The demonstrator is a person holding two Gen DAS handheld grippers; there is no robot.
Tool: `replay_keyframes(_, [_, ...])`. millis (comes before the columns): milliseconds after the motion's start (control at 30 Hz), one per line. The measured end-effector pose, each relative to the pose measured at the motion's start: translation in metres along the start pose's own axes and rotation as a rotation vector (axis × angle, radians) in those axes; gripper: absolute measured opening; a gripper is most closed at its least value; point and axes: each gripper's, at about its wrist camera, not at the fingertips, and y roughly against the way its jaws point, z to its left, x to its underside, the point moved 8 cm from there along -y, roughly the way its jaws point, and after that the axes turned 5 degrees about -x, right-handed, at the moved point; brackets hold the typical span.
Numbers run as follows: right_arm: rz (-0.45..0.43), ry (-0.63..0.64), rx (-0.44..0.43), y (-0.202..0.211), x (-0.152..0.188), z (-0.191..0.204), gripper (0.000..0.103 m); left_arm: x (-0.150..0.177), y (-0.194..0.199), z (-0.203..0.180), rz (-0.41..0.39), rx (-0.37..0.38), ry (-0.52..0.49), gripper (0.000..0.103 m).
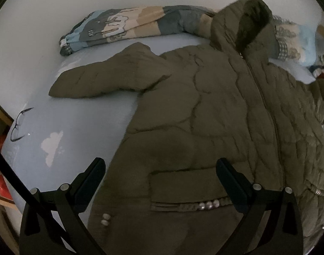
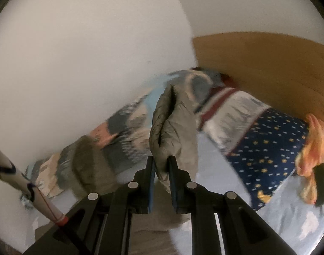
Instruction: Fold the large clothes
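An olive quilted hooded jacket (image 1: 215,110) lies front-up on a pale blue bed sheet (image 1: 72,123), its left sleeve (image 1: 106,74) spread out to the side and its hood (image 1: 244,21) propped against the bedding behind. My left gripper (image 1: 160,170) hovers open above the jacket's lower hem near a pocket flap, nothing between its fingers. In the right wrist view my right gripper (image 2: 162,165) is shut on the cuff end of the jacket's other sleeve (image 2: 172,125), which is lifted off the bed and stands up between the pads.
A rolled patterned duvet (image 1: 127,27) lies along the white wall. A pair of glasses (image 1: 18,125) rests on the sheet at the left edge. Pillows, one navy with stars (image 2: 268,146), and an orange cloth (image 2: 315,144) sit by the wooden headboard (image 2: 268,68).
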Motion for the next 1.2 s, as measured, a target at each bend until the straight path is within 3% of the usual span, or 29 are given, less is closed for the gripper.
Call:
replay_keyframes(233, [0.059,0.11,-0.133,-0.008,0.048,0.125,0.014,0.0,0.003,0.022,0.016,0.025,0.057,0.103])
replay_keyframes(400, [0.145,0.178,-0.23,-0.037,0.111,0.207,0.014,0.001,0.001,0.031,0.028,0.031,0.075,0.103])
replay_keyframes(500, [0.224,0.224,-0.26,-0.069,0.165,0.246,0.014,0.001,-0.001,0.033,0.038,0.039,0.084,0.103])
replay_keyframes(733, [0.414,0.22,-0.301,-0.149,0.292,0.285,0.013,0.001,-0.002,0.032,0.044,0.04,0.08,0.103])
replay_keyframes(900, [0.503,0.212,-0.326,-0.189,0.354,0.293,0.014,0.003,-0.009,0.031,0.065,0.043,0.076,0.103])
replay_keyframes(1000, [0.588,0.223,-0.343,-0.201,0.38,0.3,0.02,0.003,-0.01,0.029,0.069,0.046,0.074,0.103])
replay_keyframes(1067, [0.606,0.243,-0.372,-0.198,0.382,0.303,0.033,0.003,-0.009,0.027,0.066,0.048,0.073,0.103])
replay_keyframes(1200, [0.51,0.247,-0.453,-0.169,0.344,0.294,0.057,0.005,-0.01,0.023,0.068,0.05,0.066,0.103])
